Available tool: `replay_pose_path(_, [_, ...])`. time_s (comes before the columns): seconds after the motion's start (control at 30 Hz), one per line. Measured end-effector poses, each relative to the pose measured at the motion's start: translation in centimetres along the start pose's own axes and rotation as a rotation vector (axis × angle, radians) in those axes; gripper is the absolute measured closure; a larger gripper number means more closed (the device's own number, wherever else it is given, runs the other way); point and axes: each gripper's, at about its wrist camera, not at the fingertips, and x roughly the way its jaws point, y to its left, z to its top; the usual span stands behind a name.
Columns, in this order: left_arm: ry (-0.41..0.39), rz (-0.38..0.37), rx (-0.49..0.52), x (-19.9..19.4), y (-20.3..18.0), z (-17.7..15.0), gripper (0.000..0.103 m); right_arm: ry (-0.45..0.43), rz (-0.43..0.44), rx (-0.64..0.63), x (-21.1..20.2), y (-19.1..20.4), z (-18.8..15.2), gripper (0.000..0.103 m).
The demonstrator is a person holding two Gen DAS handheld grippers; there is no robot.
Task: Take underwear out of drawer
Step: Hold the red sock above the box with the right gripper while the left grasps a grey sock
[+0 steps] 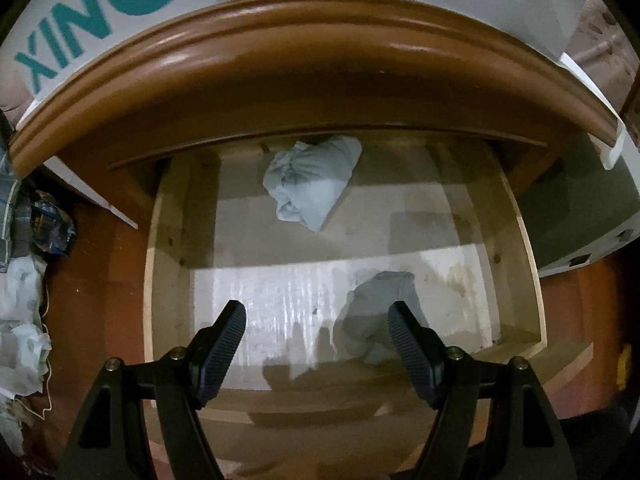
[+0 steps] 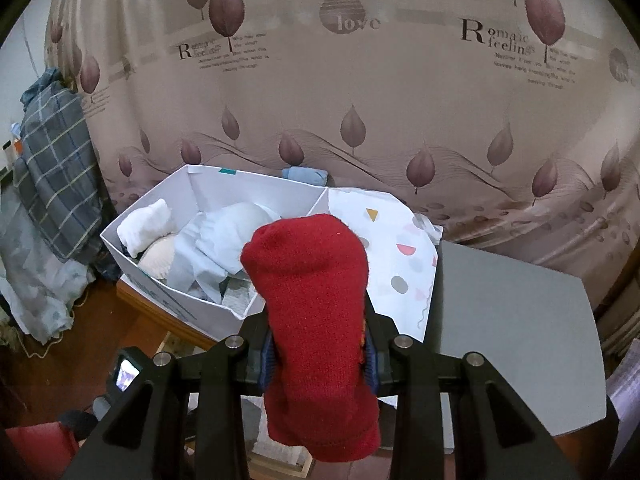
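In the left wrist view I look down into the pulled-out wooden drawer point(image 1: 172, 264). A crumpled pale blue garment point(image 1: 310, 180) lies at its back. A rolled grey garment point(image 1: 376, 312) lies near the front, just past the right fingertip point(image 1: 404, 320). My left gripper point(image 1: 318, 318) hangs open above the drawer floor with nothing between its fingers. In the right wrist view my right gripper point(image 2: 318, 354) is shut on a red knitted piece point(image 2: 312, 300) that stands up between the pads, held high above a white shoe box point(image 2: 188, 304) holding several pale folded clothes.
The brown cabinet top point(image 1: 280, 36) overhangs the drawer's back. A white box printed with teal letters point(image 1: 120, 4) sits on it. Piled fabric point(image 1: 24, 280) lies at the left. A grey surface point(image 2: 516, 320), a dotted white cloth point(image 2: 400, 248) and a leaf-printed curtain point(image 2: 360, 100) lie beyond the right gripper.
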Motion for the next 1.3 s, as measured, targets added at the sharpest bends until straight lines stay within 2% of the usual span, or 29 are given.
replay_pose_path(0.17, [0.056, -0.029, -0.020, 1.3, -0.7, 0.9, 0.027, -0.013, 0.013, -0.010, -0.6, 0.1, 0.8, 0.072])
replay_pose_path(0.33, [0.149, -0.053, -0.041, 3.4, -1.6, 1.4, 0.027, -0.028, 0.022, -0.026, -1.0, 0.5, 1.1, 0.072])
replay_pose_path(0.73, [0.328, 0.004, 0.014, 7.6, -2.8, 0.8, 0.027, -0.020, 0.021, -0.027, -0.6, 0.3, 1.0, 0.072])
replay_pose_path(0.9, [0.377, -0.005, -0.002, 8.7, -2.9, 1.0, 0.027, -0.011, 0.025, -0.032, -0.4, 0.4, 0.8, 0.072])
replay_pose_path(1.1, [0.473, -0.006, -0.013, 10.4, -3.1, 1.1, 0.027, 0.009, 0.026, -0.026, 0.2, 0.1, -0.1, 0.071])
replay_pose_path(1.2, [0.513, -0.029, -0.039, 11.2, -2.9, 1.2, 0.027, 0.018, 0.027, -0.022, 0.5, -0.1, -0.5, 0.071])
replay_pose_path(1.3, [0.549, -0.026, -0.024, 12.2, -2.9, 1.6, 0.027, 0.027, 0.029, -0.018, 0.7, -0.2, -0.8, 0.071])
